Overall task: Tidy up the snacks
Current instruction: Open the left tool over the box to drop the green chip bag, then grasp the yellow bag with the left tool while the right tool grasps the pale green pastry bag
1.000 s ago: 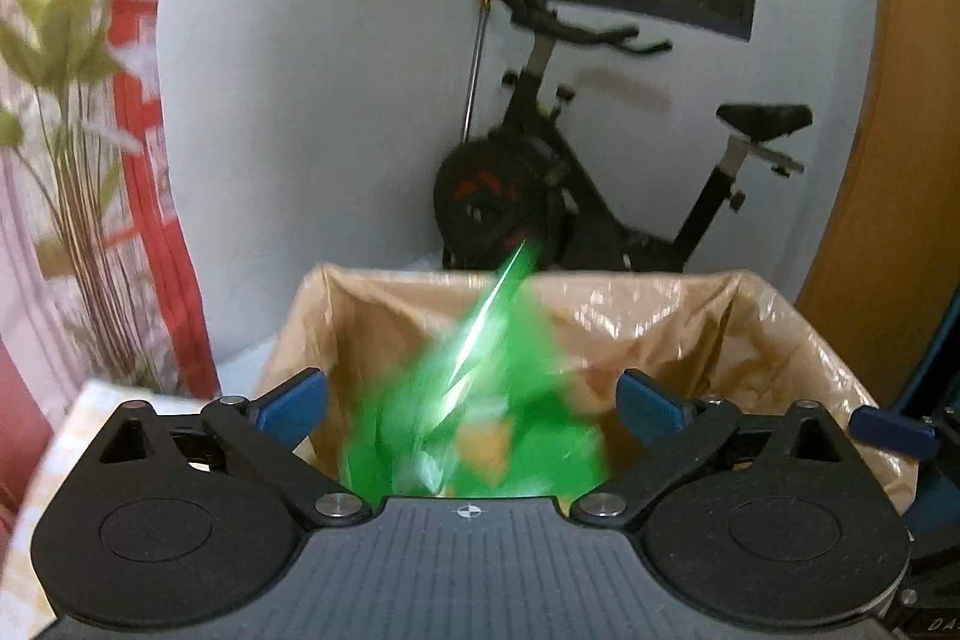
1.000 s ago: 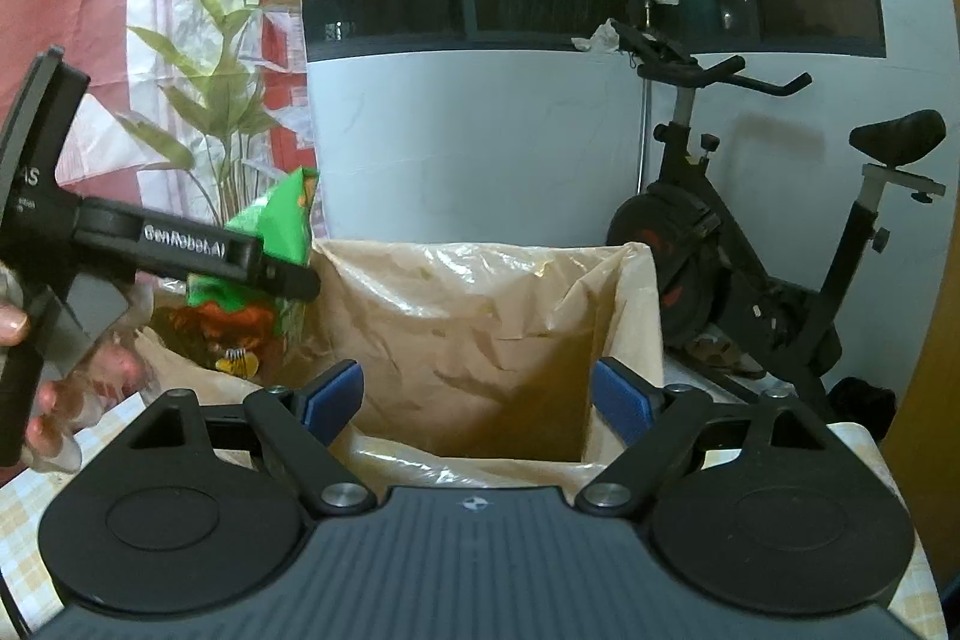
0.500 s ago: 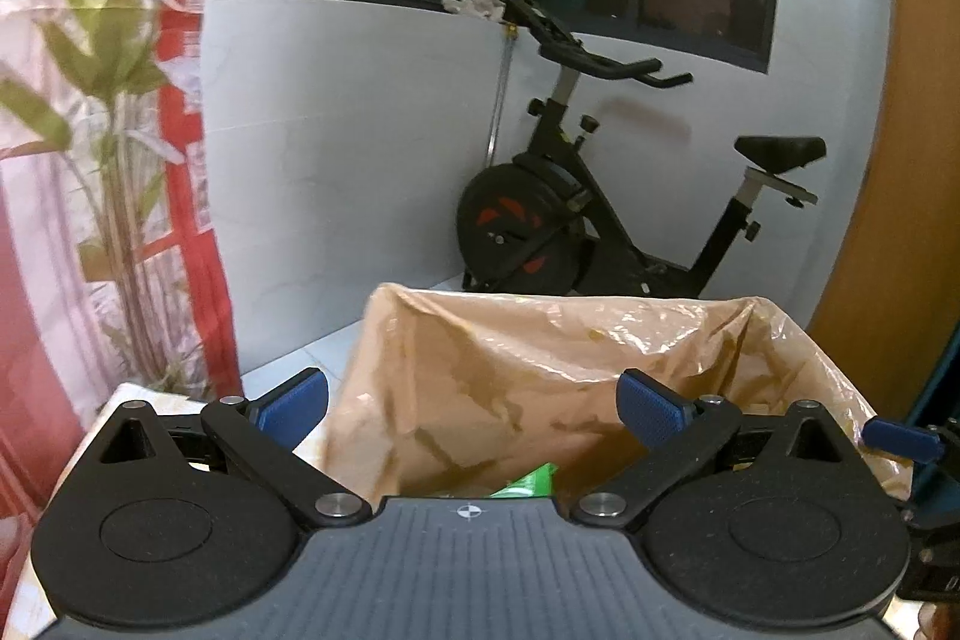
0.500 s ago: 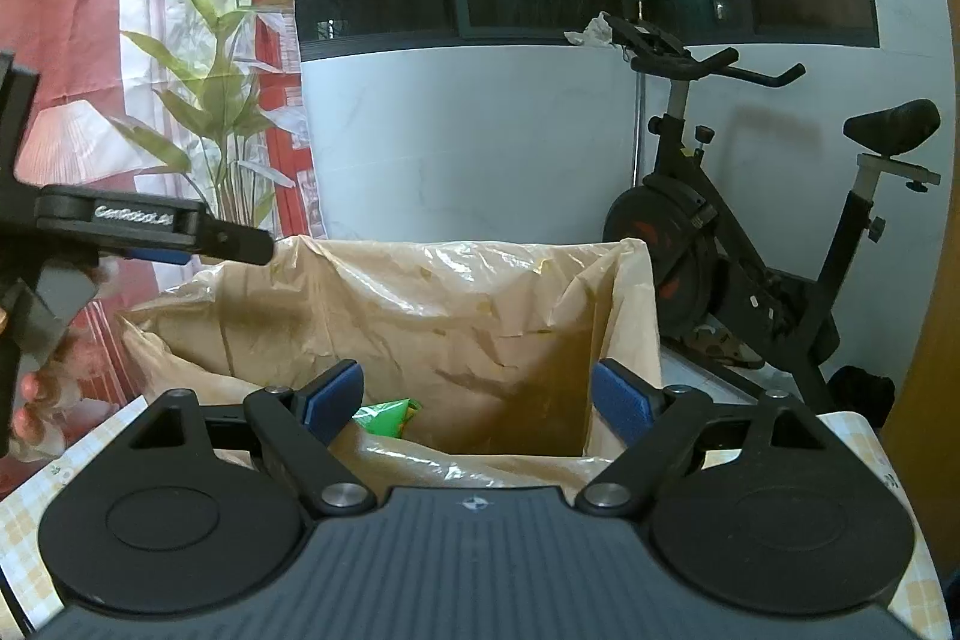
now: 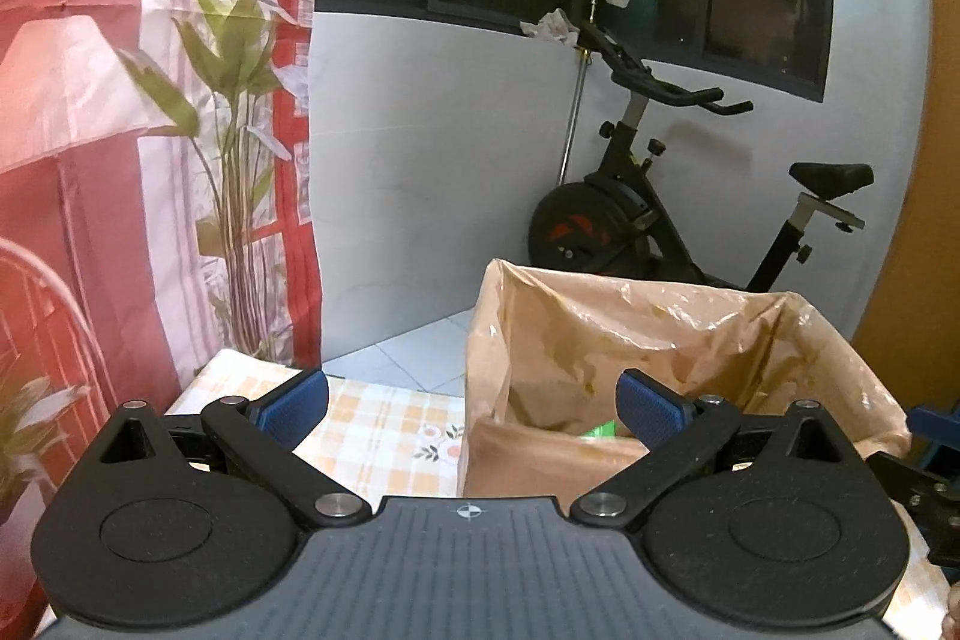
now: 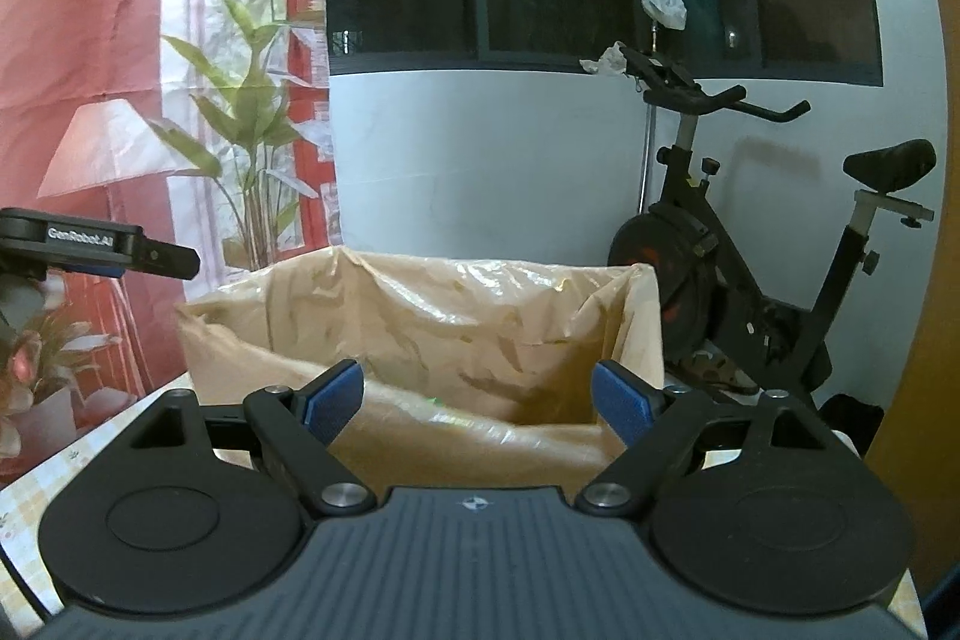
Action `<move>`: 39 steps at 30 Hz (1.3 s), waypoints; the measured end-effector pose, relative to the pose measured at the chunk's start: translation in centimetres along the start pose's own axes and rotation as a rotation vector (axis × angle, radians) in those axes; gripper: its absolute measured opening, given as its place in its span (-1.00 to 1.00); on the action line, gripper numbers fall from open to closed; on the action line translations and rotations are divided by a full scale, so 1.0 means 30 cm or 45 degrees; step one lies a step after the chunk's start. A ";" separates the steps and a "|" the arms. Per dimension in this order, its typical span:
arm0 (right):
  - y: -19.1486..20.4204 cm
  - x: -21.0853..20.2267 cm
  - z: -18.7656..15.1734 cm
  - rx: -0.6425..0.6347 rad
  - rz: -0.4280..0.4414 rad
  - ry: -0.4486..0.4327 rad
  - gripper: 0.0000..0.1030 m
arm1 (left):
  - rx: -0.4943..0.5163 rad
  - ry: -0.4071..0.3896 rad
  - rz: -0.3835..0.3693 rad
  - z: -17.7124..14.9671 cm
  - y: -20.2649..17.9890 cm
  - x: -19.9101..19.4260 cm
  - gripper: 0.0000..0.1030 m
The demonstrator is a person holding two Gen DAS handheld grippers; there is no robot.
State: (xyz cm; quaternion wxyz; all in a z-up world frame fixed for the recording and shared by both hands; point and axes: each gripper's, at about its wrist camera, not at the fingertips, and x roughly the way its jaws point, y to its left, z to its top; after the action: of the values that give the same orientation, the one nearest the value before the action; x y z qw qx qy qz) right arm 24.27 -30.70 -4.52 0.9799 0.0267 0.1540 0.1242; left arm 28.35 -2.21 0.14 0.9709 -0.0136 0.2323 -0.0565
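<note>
A box (image 5: 648,340) lined with a crinkled tan plastic bag stands on the desk (image 5: 372,430), which is covered with a yellow checked cloth with small flowers. I take the box as my landmark.

The left gripper (image 5: 472,403) is at the box's left near corner, its blue pads spread wide with nothing between them; the left pad is over the cloth, the right one over the box's opening. Down inside the box, just beside that right pad, a small piece of a green snack pack (image 5: 600,429) shows above the near wall. From the right wrist camera the same green pack (image 6: 441,409) is only a faint glint through the plastic near the bottom.

The right gripper (image 6: 478,397) faces the box squarely from its near side, its pads also held wide apart and empty, framing the opening. One dark finger of the left gripper (image 6: 129,250) shows in that view, up and to the left of the box, clear of the rim.

Behind the box, on the floor to the right, is an exercise bike (image 6: 738,244) against a white wall under dark windows. To the left of the box hangs a red and white curtain (image 5: 78,100) printed with green leaves.
</note>
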 end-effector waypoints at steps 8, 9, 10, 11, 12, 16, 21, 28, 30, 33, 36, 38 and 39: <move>0.048 -0.045 -0.048 -0.008 -0.007 -0.004 0.75 | -0.011 0.017 0.012 -0.083 0.037 -0.079 0.98; 0.054 -0.047 -0.054 -0.008 -0.011 -0.002 0.77 | -0.017 0.023 0.015 -0.097 0.043 -0.085 0.98; 0.058 -0.051 -0.062 -0.011 -0.012 0.000 0.78 | -0.021 0.029 0.017 -0.112 0.050 -0.092 0.98; 0.062 -0.054 -0.069 -0.015 -0.010 0.000 0.79 | -0.026 0.034 0.020 -0.125 0.057 -0.097 0.98; 0.068 -0.057 -0.076 -0.018 -0.006 0.001 0.81 | -0.030 0.040 0.025 -0.139 0.063 -0.103 0.98; 0.084 -0.060 -0.107 -0.011 0.013 0.026 0.82 | -0.034 0.056 0.048 -0.187 0.082 -0.123 0.98; 0.109 -0.062 -0.149 -0.026 0.019 0.055 0.86 | -0.055 0.085 0.049 -0.248 0.097 -0.146 0.98; 0.119 -0.069 -0.231 -0.018 0.033 0.111 0.86 | -0.089 0.141 0.031 -0.337 0.092 -0.181 0.97; 0.119 -0.073 -0.254 -0.015 0.034 0.130 0.86 | -0.090 0.155 0.017 -0.355 0.084 -0.190 0.97; 0.121 -0.080 -0.289 -0.016 0.030 0.149 0.86 | -0.097 0.177 0.000 -0.384 0.067 -0.201 0.97; 0.120 -0.078 -0.319 0.005 0.033 0.181 0.86 | -0.095 0.216 -0.037 -0.413 0.043 -0.199 0.97; 0.120 -0.078 -0.335 0.011 0.032 0.201 0.86 | -0.076 0.239 -0.060 -0.435 0.021 -0.194 0.97; 0.120 -0.078 -0.343 0.008 0.026 0.207 0.86 | -0.065 0.254 -0.073 -0.441 0.008 -0.186 0.97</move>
State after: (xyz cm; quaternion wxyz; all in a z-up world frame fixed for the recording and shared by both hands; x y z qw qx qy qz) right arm 18.08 -27.65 -13.29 0.9627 0.0211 0.2333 0.1356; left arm 17.44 -1.34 -9.16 0.9403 -0.0391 0.3287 -0.0795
